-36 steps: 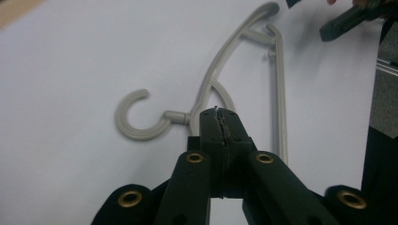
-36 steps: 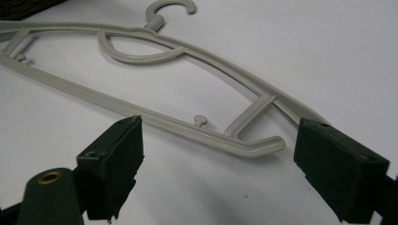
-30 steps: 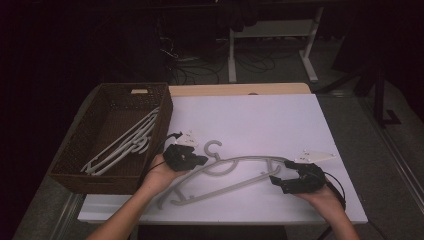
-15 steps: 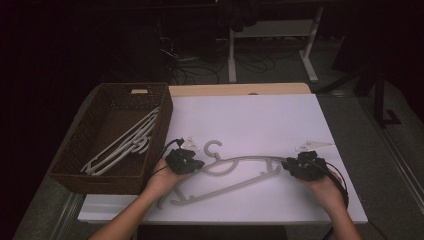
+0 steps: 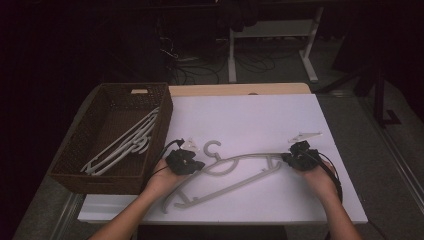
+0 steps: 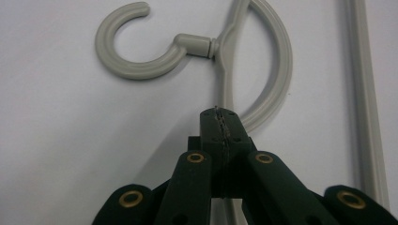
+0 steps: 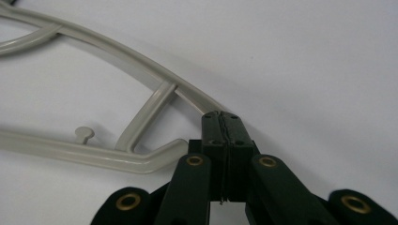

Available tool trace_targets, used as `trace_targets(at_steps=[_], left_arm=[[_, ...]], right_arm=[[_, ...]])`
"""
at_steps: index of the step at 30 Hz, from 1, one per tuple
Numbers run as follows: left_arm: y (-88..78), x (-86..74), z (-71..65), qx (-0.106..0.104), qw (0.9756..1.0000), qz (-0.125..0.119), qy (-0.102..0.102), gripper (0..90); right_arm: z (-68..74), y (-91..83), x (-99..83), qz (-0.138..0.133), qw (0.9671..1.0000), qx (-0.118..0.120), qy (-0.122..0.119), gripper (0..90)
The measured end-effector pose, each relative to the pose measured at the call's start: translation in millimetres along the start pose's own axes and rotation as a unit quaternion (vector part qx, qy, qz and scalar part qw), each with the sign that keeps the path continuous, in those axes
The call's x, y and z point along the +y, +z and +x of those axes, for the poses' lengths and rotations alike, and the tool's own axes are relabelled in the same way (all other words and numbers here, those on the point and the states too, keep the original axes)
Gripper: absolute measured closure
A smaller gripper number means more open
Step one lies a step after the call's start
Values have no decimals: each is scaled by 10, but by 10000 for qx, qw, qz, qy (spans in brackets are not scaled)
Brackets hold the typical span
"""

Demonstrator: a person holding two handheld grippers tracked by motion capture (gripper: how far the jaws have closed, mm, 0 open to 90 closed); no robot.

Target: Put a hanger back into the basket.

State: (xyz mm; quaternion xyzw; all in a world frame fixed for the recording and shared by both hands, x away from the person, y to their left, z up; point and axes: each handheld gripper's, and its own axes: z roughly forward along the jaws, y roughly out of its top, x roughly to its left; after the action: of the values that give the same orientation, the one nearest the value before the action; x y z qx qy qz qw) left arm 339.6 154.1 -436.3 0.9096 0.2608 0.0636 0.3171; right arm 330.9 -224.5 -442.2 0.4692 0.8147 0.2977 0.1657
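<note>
A white table (image 5: pixel 250 120) carries a wicker basket (image 5: pixel 107 177) at nine o'clock, spare hangers (image 5: pixel 125 145) inside. The grey hanger (image 5: pixel 240 167) lies flat at six o'clock. The left gripper (image 6: pixel 220 117) pinches it near the hook (image 6: pixel 136 51); the right gripper (image 7: pixel 221 121), jaws just closed, clamps its end.

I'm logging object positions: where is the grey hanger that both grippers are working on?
In the high view, the grey hanger lies flat on the white table, right of the wicker basket, between the left gripper and the right gripper.
</note>
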Motion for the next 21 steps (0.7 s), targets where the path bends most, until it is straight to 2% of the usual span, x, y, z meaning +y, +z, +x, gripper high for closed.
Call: trace_targets(at_steps=[2, 6, 9, 16, 17, 19, 20, 21], left_arm=[[9, 2, -15, -78, 10000, -1, 14, 900], [18, 4, -34, -152, 9999, 17, 35, 900], [33, 6, -65, -267, 9996, 26, 81, 900], [55, 20, -134, -398, 9990, 49, 189, 900], [61, 24, -157, -408, 9989, 64, 241, 900], [54, 23, -169, -411, 9988, 56, 251, 900], [54, 23, -169, -411, 9988, 56, 251, 900], [6, -1, -174, -457, 9985, 97, 284, 900]], right_arm=[[-35, 58, 83, 39, 9999, -101, -9, 884], [-73, 126, 180, 57, 9999, -139, 9, 884], [-121, 230, 338, 60, 9997, -219, -6, 884], [-150, 417, 556, 60, 9997, -257, 9, 883], [-141, 474, 612, 52, 9997, -241, 17, 871], [-128, 494, 650, -6, 9998, -171, 32, 816], [-128, 494, 650, -6, 9998, -171, 32, 816], [-90, 445, 656, -152, 9998, -67, 88, 733]])
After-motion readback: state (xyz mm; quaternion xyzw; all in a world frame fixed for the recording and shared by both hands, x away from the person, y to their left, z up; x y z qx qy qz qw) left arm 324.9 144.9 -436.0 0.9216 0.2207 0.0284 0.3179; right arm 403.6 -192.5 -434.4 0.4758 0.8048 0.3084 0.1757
